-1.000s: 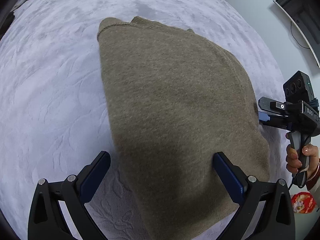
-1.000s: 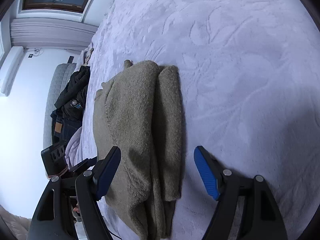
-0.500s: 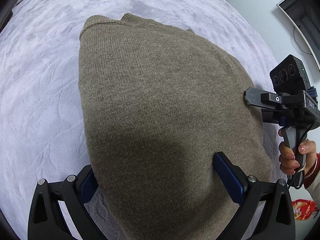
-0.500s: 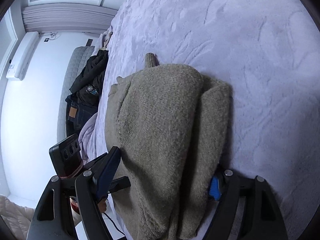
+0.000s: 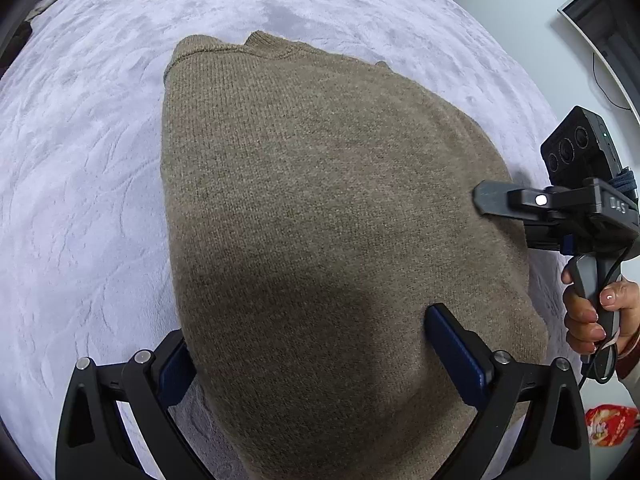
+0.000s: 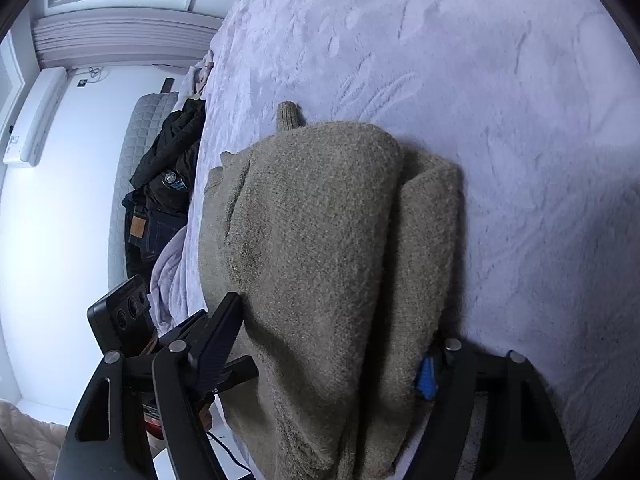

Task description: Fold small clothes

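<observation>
In the left wrist view, a folded olive-brown knit sweater [image 5: 320, 220] lies on a pale lilac plush bedspread [image 5: 80, 200], its ribbed collar at the far end and its near end reaching in between the fingers of the left gripper [image 5: 324, 364]. That gripper's jaws stand wide, one blue-padded finger on the sweater's left edge, half hidden under the fabric, the other resting on top of the knit near its right side; the pads do not squeeze it. At the right edge of this view the right gripper [image 5: 508, 216] reaches in sideways over the sweater's right border, its upper dark finger lying on the knit and the lower one mostly hidden below the edge, held by a person's hand [image 5: 596, 316] wrapped around the handle. A red printed packet [image 5: 608, 424] shows in the lower right corner, off the bed. In the right wrist view, the sweater fills the middle, doubled into thick layers, with a ribbed cuff [image 6: 289, 115] sticking out at its far end on the bedspread. The right gripper's jaws are closing with the stacked layers between them: the left finger sits against the sweater's side and the right blue pad is tucked under the folded edge, though whether the pads already press I cannot tell. Dark clothes [image 6: 168, 184] lie heaped beside a quilted grey headboard [image 6: 132, 152] at the left.
</observation>
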Tool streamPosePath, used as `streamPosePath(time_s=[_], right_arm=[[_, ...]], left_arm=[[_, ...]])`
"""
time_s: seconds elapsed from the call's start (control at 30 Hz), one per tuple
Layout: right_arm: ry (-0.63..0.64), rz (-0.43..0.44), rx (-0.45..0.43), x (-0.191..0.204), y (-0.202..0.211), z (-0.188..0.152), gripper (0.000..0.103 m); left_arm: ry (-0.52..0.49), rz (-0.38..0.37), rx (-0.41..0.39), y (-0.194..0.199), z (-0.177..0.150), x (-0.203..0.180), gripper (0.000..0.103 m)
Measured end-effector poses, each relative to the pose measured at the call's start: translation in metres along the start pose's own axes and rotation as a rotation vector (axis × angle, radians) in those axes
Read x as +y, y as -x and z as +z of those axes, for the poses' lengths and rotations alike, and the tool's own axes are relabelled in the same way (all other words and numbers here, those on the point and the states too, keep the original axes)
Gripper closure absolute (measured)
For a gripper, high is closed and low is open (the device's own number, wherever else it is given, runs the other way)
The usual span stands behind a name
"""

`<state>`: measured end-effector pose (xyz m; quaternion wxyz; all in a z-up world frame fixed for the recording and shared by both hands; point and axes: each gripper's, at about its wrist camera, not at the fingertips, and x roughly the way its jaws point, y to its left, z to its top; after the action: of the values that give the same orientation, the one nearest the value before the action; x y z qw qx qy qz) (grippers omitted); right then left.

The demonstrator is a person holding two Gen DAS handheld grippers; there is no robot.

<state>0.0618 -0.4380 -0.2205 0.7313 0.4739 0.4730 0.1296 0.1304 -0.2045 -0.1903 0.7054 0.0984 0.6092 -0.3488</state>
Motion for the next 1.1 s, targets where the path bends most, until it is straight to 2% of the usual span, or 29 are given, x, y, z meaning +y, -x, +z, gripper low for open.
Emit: streamPosePath(time_s=[0.1,0.17,0.23,0.3,0.4,0.5,0.73,0.9,1.1], right_arm=[[-0.017,0.024,-0.015,0.003,-0.001,-0.003,0.054],[-0.018,0.035,-0.033,0.006,0.001,-0.006,0.058],[-0.064,0.084,-0.051,0.005,0.004,-0.009,0.060],[-0.097,0.133,-0.063,0.007,0.007,-0.012,0.061],[-0.103,0.160,-0.075,0.016,0.010,-0.017,0.062],[-0.097,0.177,-0.078,0.029,0.012,-0.023,0.062],[-0.099,0.238,-0.093,0.061,0.017,-0.042,0.062],[-0.106,0.265,-0.084,0.093,0.015,-0.058,0.062],[-0.188,0.366,-0.068,0.125,0.000,-0.088,0.062]], left_arm=[[-0.021,0.005,-0.014,0.006,-0.002,-0.004,0.013],[-0.032,0.010,-0.022,0.012,-0.002,-0.006,0.022],[-0.038,0.017,-0.031,0.020,-0.002,-0.007,0.037],[-0.043,0.011,-0.038,0.028,-0.001,-0.005,0.044],[-0.020,-0.036,-0.049,0.040,0.001,0.002,0.048],[-0.007,-0.076,-0.077,0.053,-0.002,0.004,0.048],[-0.043,-0.099,-0.122,0.086,-0.020,0.001,0.048],[-0.021,-0.133,-0.148,0.121,-0.033,0.019,0.048],[-0.011,-0.133,-0.172,0.171,-0.055,0.042,0.048]])
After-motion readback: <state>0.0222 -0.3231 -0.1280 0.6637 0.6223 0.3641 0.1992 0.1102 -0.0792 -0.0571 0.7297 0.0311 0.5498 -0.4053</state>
